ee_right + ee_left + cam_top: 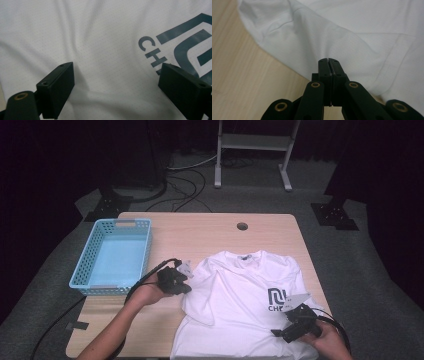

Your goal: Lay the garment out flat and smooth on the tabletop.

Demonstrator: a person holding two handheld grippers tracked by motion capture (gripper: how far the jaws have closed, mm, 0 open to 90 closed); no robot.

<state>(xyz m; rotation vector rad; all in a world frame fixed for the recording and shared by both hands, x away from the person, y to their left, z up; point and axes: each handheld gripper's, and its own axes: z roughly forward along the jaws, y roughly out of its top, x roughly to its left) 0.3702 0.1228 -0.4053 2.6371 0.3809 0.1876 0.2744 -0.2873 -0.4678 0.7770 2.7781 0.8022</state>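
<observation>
The white T-shirt (100, 37) bears a dark logo with the partly hidden letters "CH".

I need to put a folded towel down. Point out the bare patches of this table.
Bare wood runs along the far edge of the table, between the blue basket and the cable hole, beyond the white T-shirt. The near-left corner is also bare. The right half is crowded: T-shirt and both hand-held grippers.

I see a white T-shirt (240, 295) with a dark logo print (276, 299). Left of the shirt, a light blue lattice basket (85, 265). Black grippers (186, 279), pale wood table (200, 227).
</observation>
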